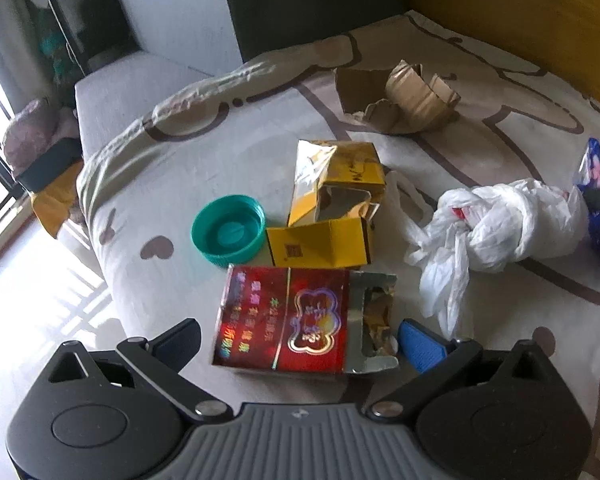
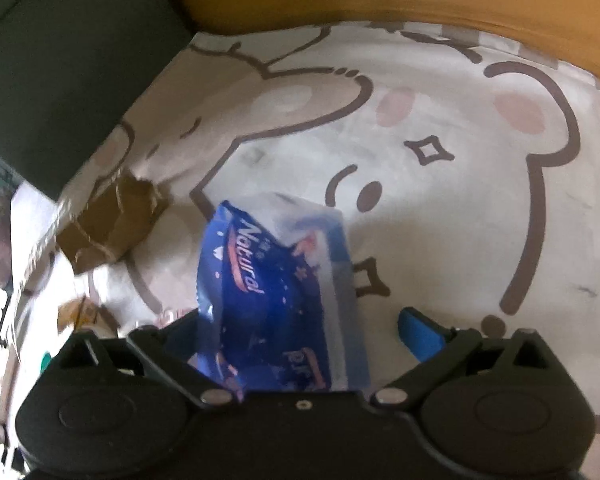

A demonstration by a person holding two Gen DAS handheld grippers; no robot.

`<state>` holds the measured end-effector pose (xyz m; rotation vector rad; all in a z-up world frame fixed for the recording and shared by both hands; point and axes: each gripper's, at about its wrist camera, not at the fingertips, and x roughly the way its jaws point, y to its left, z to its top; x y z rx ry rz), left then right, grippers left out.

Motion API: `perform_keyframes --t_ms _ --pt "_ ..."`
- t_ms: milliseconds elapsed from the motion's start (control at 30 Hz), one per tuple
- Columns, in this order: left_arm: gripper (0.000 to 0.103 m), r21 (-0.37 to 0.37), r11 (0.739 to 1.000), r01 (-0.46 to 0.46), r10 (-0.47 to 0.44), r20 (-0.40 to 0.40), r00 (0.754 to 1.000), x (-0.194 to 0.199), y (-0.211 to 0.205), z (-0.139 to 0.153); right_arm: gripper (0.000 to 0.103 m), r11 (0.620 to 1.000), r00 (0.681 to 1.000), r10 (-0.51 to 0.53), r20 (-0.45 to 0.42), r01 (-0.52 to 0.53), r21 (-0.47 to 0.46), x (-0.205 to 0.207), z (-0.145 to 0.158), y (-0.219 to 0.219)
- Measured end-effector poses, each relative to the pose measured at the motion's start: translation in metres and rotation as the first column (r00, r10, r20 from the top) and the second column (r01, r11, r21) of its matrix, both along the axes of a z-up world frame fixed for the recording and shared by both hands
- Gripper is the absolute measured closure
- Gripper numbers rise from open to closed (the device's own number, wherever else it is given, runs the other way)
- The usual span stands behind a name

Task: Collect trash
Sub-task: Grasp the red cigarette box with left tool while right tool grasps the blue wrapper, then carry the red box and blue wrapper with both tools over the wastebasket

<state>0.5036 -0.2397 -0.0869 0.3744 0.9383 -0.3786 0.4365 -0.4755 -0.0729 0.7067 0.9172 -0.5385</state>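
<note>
We hold our left gripper (image 1: 300,338) tilted down over the cream bedsheet printed with brown bear outlines (image 1: 204,160), its jaws spread wide with the flattened red cigarette pack with gold lettering (image 1: 288,320) lying between the fingers; the pads do not press on it. Just beyond the pack sits a round teal plastic bottle cap (image 1: 228,230), open side up, and beside the cap lies a torn yellow and gold foil carton (image 1: 332,204). To the right of that carton we see a knotted white plastic bag (image 1: 496,228), and farther back a crumpled brown cardboard scrap (image 1: 400,100) near the yellow wooden bed frame (image 1: 540,0). Our right gripper (image 2: 300,334) also points down at the sheet with its jaws wide apart, and the blue plastic tissue wrapper printed with the word Natural (image 2: 276,292) lies between its fingers. The right blue pad (image 2: 420,336) stands clear of the wrapper; whether the left one touches it we cannot tell, since the view is blurred.
</note>
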Motion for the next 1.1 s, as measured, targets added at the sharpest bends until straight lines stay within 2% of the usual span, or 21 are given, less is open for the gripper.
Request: perform_keyframes --t_ms 67,133,167,233,367,533,733,1100 --pt "0.000 -0.030 1.000 -0.008 0.007 -0.011 1.000 -0.001 0.002 -0.001 0.019 0.999 1.000 0.023 -0.013 -0.023 -0.028 -0.001 0.001 0.003" --pt "0.002 -0.069 0.997 -0.017 0.015 -0.033 0.999 -0.003 0.005 -0.002 0.035 0.997 0.999 0.046 -0.023 -0.047 -0.053 -0.003 0.002 0.005" --pt "0.006 -0.079 0.997 -0.025 0.022 -0.041 0.999 -0.003 0.005 -0.003 0.039 0.996 0.998 0.059 -0.031 -0.061 -0.068 -0.004 0.002 0.007" --pt "0.011 -0.090 0.995 -0.030 0.027 -0.039 0.999 -0.005 0.006 -0.002 0.052 0.992 0.996 0.085 -0.040 -0.088 -0.090 -0.006 0.003 0.009" --pt "0.016 -0.101 0.994 -0.040 0.037 -0.034 0.999 -0.007 0.008 -0.001 0.065 0.987 0.991 0.132 -0.023 -0.134 -0.086 -0.014 0.005 0.010" --pt "0.016 -0.109 0.992 -0.055 0.051 -0.040 0.998 -0.011 0.011 0.000 0.084 0.981 0.984 0.178 -0.008 -0.178 -0.078 -0.021 0.006 0.017" --pt "0.017 -0.131 0.988 -0.086 0.079 -0.057 0.995 -0.022 0.018 0.003 0.093 0.968 0.973 0.232 0.000 -0.231 -0.093 -0.032 0.010 0.035" --pt "0.017 -0.194 0.972 -0.131 0.117 -0.080 0.990 -0.048 0.035 0.020 0.095 0.944 0.952 0.305 0.009 -0.301 -0.132 -0.052 0.029 0.066"
